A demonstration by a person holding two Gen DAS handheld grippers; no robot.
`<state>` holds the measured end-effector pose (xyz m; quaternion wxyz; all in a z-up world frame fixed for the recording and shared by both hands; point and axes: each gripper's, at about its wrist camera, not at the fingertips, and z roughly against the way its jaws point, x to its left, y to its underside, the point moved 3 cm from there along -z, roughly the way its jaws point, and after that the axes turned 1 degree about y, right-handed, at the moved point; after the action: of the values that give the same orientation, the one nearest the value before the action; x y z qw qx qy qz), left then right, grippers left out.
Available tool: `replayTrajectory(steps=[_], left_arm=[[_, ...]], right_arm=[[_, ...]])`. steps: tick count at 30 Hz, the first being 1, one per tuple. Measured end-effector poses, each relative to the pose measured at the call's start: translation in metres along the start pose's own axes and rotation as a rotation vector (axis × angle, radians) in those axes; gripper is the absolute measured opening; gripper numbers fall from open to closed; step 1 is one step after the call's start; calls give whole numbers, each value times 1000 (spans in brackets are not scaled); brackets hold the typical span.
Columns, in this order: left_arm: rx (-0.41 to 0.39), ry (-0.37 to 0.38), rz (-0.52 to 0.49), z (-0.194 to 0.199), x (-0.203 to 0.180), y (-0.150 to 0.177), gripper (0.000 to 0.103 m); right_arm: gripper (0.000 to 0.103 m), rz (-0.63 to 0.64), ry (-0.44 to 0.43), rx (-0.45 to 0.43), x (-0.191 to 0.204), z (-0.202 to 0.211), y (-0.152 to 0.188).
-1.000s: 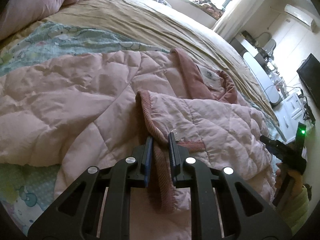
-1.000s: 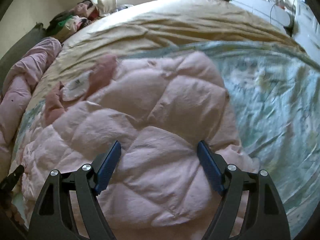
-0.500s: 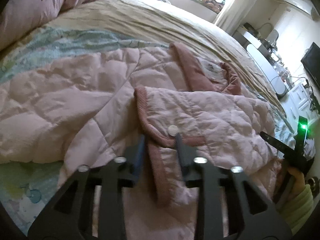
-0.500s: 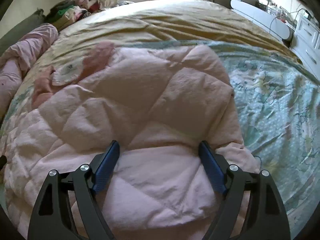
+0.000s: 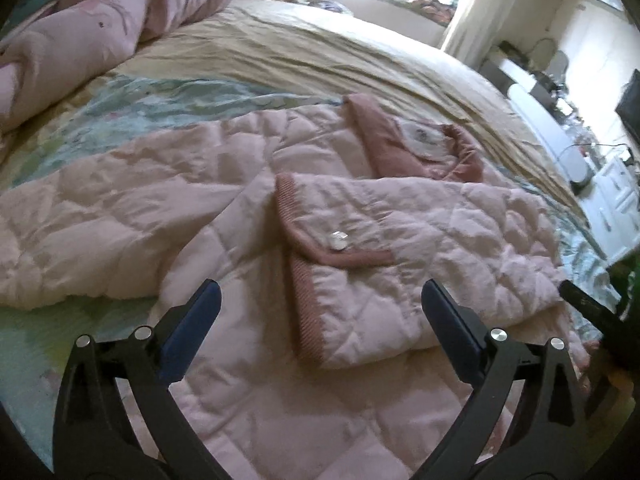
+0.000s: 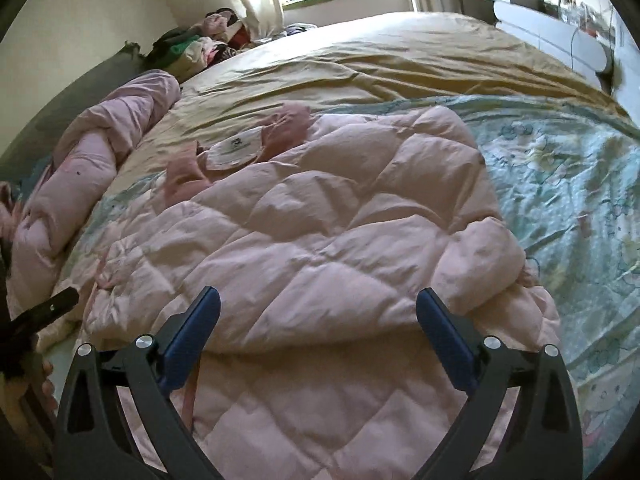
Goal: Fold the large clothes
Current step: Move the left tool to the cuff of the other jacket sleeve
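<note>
Pink quilted jacket (image 5: 248, 380) lies spread on the bed (image 5: 340, 56) ahead; its folded sleeve's ribbed cuff edge (image 5: 304, 304) sits between my left gripper (image 5: 320, 316)'s wide-open fingers. My right gripper (image 6: 318, 320) gapes wide, empty, over the jacket's hem.

Rolled pink duvet (image 6: 96, 176) beside tan sheet (image 6: 360, 56)

Both wrist views—low, close—share the pink jacket (image 5: 400, 240).

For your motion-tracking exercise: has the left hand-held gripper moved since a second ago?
Yes. The left hand-held gripper has let go of the ribbed cuff and drawn back from it, fingers wide apart.
</note>
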<state>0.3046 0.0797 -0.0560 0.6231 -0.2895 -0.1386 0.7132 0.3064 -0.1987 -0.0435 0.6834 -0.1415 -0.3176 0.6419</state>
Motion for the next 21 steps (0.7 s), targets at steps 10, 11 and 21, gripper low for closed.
replayTrajectory(steps=[10,11,21], left_arm=[[-19,-79,39,26,21,1,94],[-24,-89,44,30,24,1,94],[-75,-115,122,63,59,-2,94]], right_arm=[[98,53,-64,-27,43,28,7],[98,58,-69,-27,48,29,7],[98,117,-140,-50,112,44,2]])
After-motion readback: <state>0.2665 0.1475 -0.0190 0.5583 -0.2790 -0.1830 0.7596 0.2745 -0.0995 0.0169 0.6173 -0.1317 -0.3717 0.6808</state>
